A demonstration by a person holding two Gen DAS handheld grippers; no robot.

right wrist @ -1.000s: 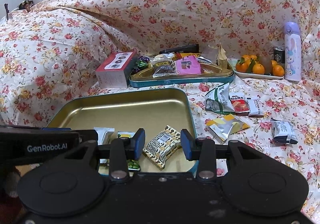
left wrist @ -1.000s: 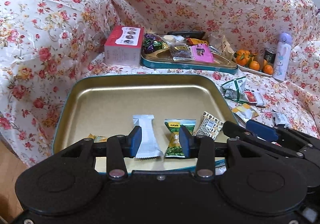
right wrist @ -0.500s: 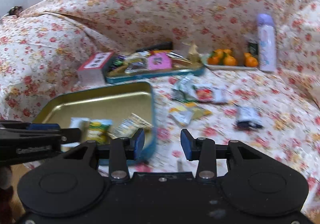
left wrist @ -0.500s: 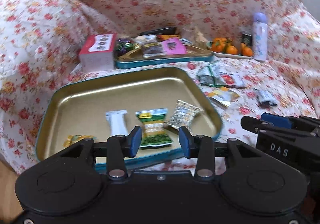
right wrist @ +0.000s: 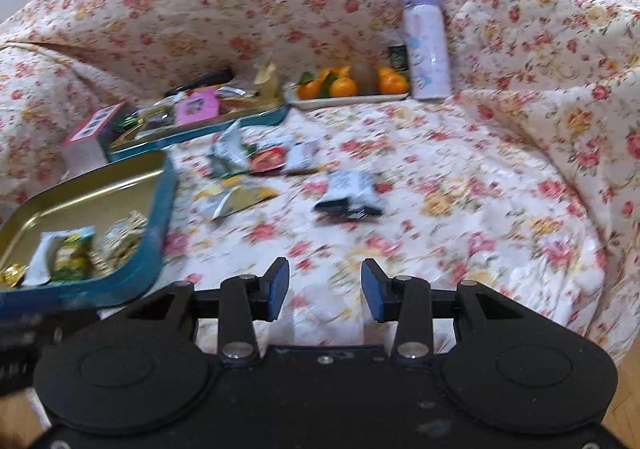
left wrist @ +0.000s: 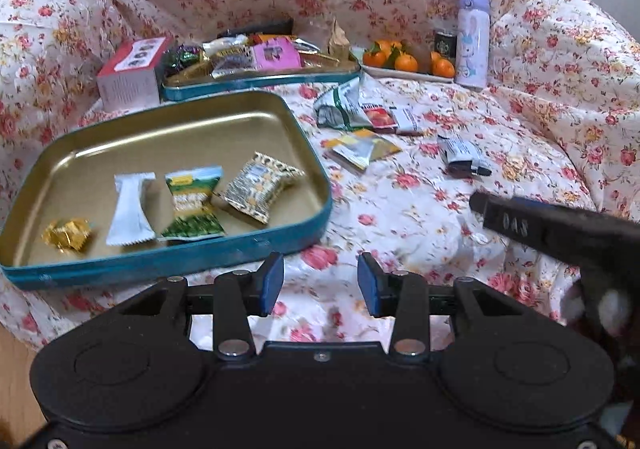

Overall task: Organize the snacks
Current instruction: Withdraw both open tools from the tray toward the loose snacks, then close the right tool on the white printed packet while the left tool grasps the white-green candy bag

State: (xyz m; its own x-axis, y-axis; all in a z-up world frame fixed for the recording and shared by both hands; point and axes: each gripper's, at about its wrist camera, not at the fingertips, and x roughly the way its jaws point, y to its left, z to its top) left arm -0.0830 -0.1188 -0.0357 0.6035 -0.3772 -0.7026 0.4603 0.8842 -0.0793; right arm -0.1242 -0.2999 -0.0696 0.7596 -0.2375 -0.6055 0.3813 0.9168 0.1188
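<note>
We log 4 snacks in the near tin (left wrist: 120,273): gold candy (left wrist: 68,233), white bar (left wrist: 130,209), green packet (left wrist: 193,203) lying lengthwise front to back, patterned packet (left wrist: 260,187). Far tin (left wrist: 260,79) is heaped with snacks. Left gripper (left wrist: 320,283) and right gripper (right wrist: 325,291) hang parted, empty, over the floral cover (left wrist: 400,209).

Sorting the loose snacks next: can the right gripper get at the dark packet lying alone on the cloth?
Probably yes: the right gripper is open and empty, and only bare cloth lies before the dark packet.
</note>
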